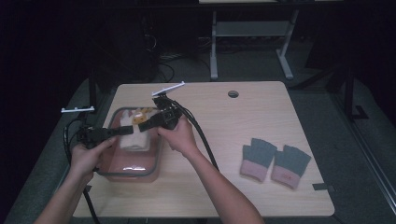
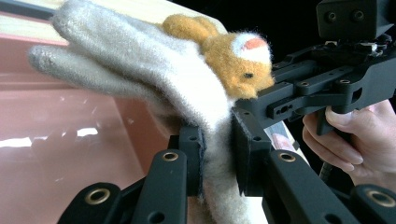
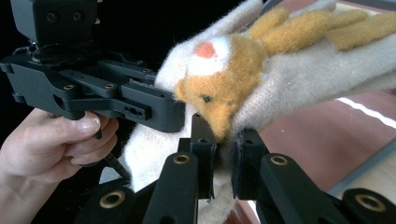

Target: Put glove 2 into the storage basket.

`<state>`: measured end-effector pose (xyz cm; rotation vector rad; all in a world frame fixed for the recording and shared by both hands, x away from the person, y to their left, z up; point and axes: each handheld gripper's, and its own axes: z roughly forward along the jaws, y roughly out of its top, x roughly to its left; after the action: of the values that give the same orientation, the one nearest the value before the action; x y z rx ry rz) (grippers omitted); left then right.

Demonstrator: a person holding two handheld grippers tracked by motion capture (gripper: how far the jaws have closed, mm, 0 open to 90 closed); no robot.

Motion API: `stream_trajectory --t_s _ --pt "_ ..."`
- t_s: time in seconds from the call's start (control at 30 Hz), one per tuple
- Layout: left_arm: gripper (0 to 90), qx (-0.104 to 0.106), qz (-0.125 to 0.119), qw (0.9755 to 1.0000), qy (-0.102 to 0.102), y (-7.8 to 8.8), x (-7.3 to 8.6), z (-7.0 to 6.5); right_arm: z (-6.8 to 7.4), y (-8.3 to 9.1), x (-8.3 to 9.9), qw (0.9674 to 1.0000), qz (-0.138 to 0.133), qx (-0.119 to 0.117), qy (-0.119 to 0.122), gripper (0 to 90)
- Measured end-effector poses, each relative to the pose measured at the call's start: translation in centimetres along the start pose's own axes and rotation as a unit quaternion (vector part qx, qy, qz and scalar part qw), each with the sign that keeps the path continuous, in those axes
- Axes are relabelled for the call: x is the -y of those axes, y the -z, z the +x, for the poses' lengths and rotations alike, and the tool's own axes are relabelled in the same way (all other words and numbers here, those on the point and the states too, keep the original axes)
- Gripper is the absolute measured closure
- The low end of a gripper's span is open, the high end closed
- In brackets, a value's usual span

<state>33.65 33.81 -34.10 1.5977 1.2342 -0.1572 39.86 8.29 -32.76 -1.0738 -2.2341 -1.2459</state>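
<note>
A cream knit glove (image 1: 135, 136) with an orange plush animal face (image 2: 236, 63) hangs over a pink tray (image 1: 159, 154) at the table's left. My left gripper (image 1: 122, 131) comes in from the left, and in the left gripper view (image 2: 218, 161) its jaws are shut on the glove's cuff end. From the right, my right gripper (image 1: 145, 125) meets it; in the right gripper view (image 3: 223, 163) its jaws are shut on the glove (image 3: 303, 74) just below the animal face (image 3: 215, 88). The two grippers sit close together, side by side on the same glove.
A pair of grey fingerless gloves with pink cuffs (image 1: 274, 161) lies on the table's right side. The tray has a grey rim and glossy pink walls (image 2: 56, 154). A round cable hole (image 1: 233, 94) is near the far edge. Dark floor and desk legs (image 1: 214, 46) lie beyond.
</note>
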Motion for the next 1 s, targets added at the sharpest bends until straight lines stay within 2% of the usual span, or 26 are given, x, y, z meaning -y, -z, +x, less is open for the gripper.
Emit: stream_trajectory --t_s 0.13,0.23,0.3,0.33,0.4,0.53,1.0 --pt "75.1 -0.008 0.001 1.0 0.006 0.1 0.1 0.7 -0.5 -1.2 -0.1 0.9999 0.003 -0.007 -0.01 81.4" --pt "74.8 -0.018 0.017 0.9997 0.002 0.1 0.1 1.2 -0.9 -2.0 -0.1 0.9999 0.008 -0.006 -0.012 81.4" --pt "74.8 -0.021 0.019 0.9996 0.001 0.0 0.2 1.4 -1.0 -2.2 -0.1 0.9999 0.01 -0.006 -0.012 81.4" --pt "74.8 -0.028 0.029 0.9992 0.004 -0.1 0.3 1.8 -1.1 -2.4 -0.1 0.9998 0.013 -0.006 -0.014 81.4" --pt "74.8 -0.03 0.032 0.999 0.006 -0.2 0.3 2.0 -1.7 -3.3 0.1 0.9996 0.02 -0.007 -0.019 81.4" --pt "75.0 -0.042 0.049 0.9978 0.015 -0.5 0.3 2.6 -2.3 -4.1 0.2 0.9992 0.027 -0.008 -0.027 81.3" --pt "75.8 -0.084 0.095 0.9919 0.009 -2.2 1.1 3.5 -3.7 -5.9 1.2 0.9968 0.066 0.019 -0.041 80.9"
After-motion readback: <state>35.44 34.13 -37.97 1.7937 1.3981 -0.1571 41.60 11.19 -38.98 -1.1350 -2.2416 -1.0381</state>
